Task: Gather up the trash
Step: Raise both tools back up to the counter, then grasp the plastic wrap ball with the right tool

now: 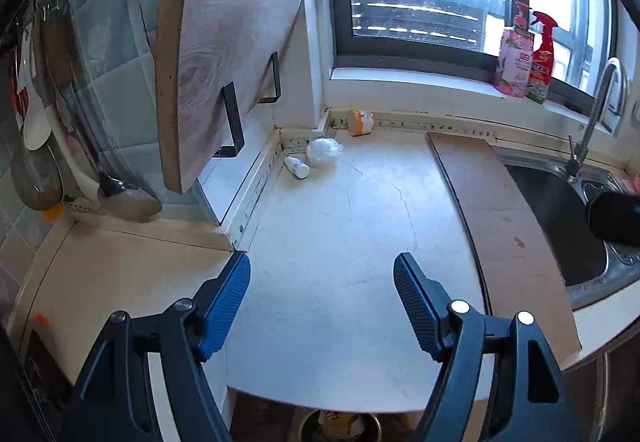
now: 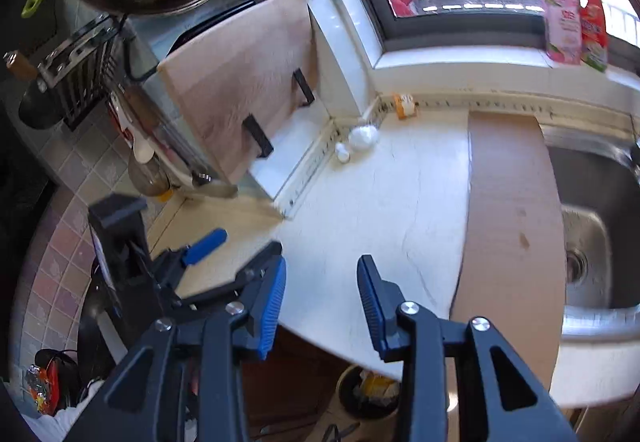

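While both tilt down over the counter (image 1: 320, 242), left gripper (image 1: 322, 274) jaws spread, right gripper (image 2: 322, 276) jaws apart, empty

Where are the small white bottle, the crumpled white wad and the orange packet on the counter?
small white bottle (image 1: 297, 166), left wrist view, mid-body.
crumpled white wad (image 1: 323, 152), left wrist view, centre.
orange packet (image 1: 361, 122), left wrist view, front face.

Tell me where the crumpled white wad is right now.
The white wad lies at the back corner of the counter, upper centre in both wrist views, beside a small white bottle and near an orange packet by the wall.
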`<state>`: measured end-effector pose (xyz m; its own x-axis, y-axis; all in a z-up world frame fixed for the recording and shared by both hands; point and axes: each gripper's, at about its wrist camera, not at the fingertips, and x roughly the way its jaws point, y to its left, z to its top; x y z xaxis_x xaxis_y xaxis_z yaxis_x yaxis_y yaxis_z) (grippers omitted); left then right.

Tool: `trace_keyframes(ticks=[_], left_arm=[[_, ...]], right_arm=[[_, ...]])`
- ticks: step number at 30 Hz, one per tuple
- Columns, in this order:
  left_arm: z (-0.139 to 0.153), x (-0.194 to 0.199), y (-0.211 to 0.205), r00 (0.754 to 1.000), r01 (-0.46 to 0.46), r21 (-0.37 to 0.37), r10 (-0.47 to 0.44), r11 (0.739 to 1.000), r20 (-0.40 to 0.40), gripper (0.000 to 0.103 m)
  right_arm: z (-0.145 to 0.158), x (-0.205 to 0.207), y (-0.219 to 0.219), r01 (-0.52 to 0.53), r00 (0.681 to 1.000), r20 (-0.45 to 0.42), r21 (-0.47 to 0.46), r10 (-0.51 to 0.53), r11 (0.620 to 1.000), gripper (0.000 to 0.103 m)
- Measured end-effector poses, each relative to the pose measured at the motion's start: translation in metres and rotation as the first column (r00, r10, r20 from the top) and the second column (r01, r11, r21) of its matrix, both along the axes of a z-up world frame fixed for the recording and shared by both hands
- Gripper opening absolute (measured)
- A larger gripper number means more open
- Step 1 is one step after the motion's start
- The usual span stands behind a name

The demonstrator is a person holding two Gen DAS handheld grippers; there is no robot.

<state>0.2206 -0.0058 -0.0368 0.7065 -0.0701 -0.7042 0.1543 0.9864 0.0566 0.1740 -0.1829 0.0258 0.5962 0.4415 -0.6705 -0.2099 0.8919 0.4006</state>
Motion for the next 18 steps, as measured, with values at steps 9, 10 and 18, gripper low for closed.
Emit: trace_keyframes(ticks=[9, 10, 18], left_arm=[[-0.033, 0.115, -0.029, 0.993, -0.115, 0.07, 0.116, 0.991, -0.013, 0.072], [-0.039, 0.127, -0.034, 0.993, -0.12, 0.078, 0.122, 0.99, -0.012, 0.072], [-0.084, 0.198, -0.043, 0.98, -0.195, 0.124, 0.198, 0.973, -0.01, 0.072]], right_arm=[[-0.015, 0.17, -0.003, -0.104, 0.994, -0.046, -0.01, 0.104, 0.995, 0.049], [-0.023, 0.189, -0.002, -0.113, 0.992, -0.059, -0.005, 0.113, 0.994, 0.049], [-0.12, 0.328, 0.012, -0.14, 0.958, -0.244, 0.068, 0.152, 0.988, 0.049]])
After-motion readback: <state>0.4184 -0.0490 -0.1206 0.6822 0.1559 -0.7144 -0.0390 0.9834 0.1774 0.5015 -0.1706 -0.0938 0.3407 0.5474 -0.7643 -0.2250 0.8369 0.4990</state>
